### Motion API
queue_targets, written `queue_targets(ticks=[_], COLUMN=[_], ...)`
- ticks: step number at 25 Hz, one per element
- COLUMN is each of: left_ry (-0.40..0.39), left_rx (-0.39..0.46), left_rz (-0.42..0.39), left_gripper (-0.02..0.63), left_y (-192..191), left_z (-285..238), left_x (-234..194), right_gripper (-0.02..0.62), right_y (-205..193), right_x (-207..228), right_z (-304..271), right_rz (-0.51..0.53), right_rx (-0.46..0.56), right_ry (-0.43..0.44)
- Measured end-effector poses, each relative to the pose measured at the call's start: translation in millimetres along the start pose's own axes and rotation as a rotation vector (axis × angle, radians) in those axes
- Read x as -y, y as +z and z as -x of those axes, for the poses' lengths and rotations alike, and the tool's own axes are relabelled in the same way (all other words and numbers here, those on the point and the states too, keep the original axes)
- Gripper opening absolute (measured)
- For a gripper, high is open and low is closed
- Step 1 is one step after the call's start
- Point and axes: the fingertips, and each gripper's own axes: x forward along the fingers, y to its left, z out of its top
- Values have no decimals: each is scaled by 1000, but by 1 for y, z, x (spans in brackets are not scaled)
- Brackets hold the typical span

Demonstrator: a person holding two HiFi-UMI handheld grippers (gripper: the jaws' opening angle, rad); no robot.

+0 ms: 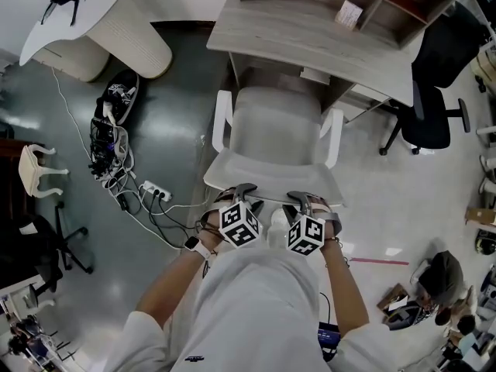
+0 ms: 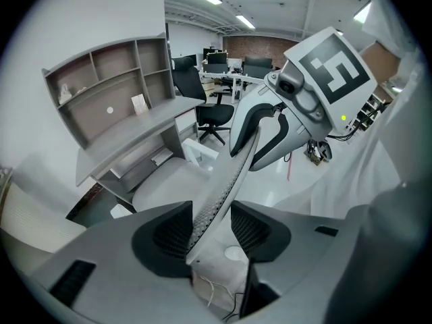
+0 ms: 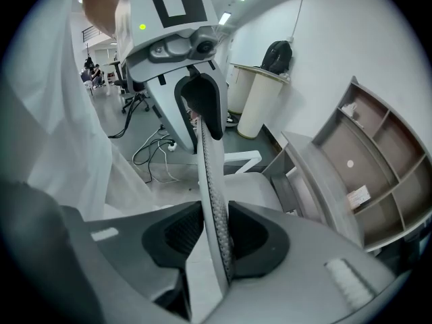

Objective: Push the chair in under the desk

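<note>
Pose: side by side, pitched steeply down | left tool (image 1: 241, 193), right tool (image 1: 307, 199): both clamping chair backrest (image 1: 271, 179)

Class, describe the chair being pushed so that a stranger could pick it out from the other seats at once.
Find the grey wooden desk with shelves on top. The chair stands right in front of it. Unlike the black office chair beside the desk, it is pale grey with white armrests.

Black office chair (image 1: 434, 91) right; power strip (image 1: 157, 191) left.
</note>
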Motion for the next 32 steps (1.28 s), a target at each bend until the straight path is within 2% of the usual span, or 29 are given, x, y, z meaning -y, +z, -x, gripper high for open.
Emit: queue_targets(ticks=[5,15,23,32], left_ry=[-2,27,36,30], left_rx=[-28,-80,-70,-90], left_rz=[-46,-243,-262,-304], left_gripper=[172,138,132,124], left_y=[10,23,38,55], left_z=[-5,-15,-22,-34], left_x=[-18,-47,-63,-90], right_gripper=[123,123,123,132], right_y=[2,8,6,7], right_x=[20,51,76,111], right_z=[-5,-16,-20,-30], right_rz=[0,-3,17,-17], right_rx=[5,9,12,9], right_ry=[-3,-9,-26,-44])
